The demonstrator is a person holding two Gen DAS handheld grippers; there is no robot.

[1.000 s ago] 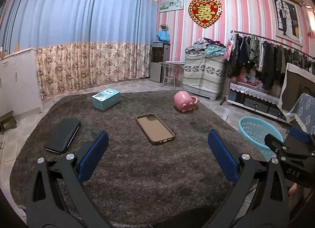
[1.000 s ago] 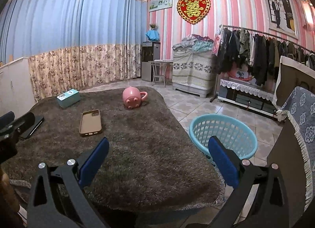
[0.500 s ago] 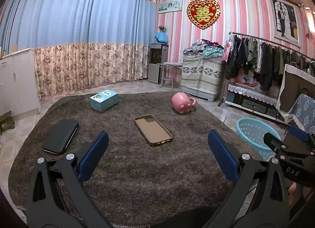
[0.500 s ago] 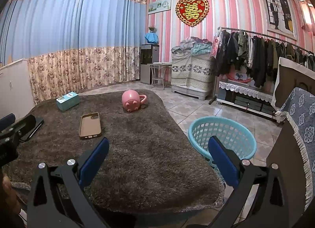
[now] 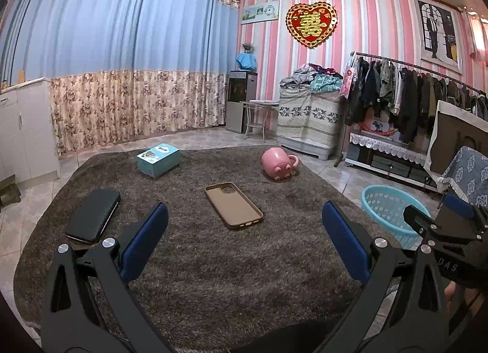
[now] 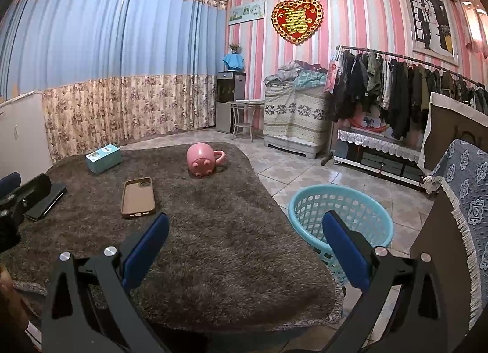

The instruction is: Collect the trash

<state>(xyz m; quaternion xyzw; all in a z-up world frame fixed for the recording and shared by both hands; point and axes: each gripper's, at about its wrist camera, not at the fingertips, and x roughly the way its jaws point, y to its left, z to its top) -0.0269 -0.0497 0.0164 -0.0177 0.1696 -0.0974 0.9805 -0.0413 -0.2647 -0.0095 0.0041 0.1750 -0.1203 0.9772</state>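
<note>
Pink striped wall (image 5: 378,17), blue curtains (image 5: 122,26)

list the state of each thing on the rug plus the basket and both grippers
pink mug: tipped on its side
phone case: lying flat, hollow side up, empty
teal box: closed, resting flat
black wallet: closed, lying flat
blue basket: upright on the floor beside the rug, looks empty
left gripper: open, holding nothing
right gripper: open, holding nothing

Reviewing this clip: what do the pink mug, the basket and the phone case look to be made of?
Mug: probably glazed ceramic, though glossy plastic is possible; smooth with shiny highlights.
Basket: moulded plastic, light blue, walls in a regular lattice of holes.
Phone case: likely matte silicone or faux leather; a dull tan inside with a darker rim.
</note>
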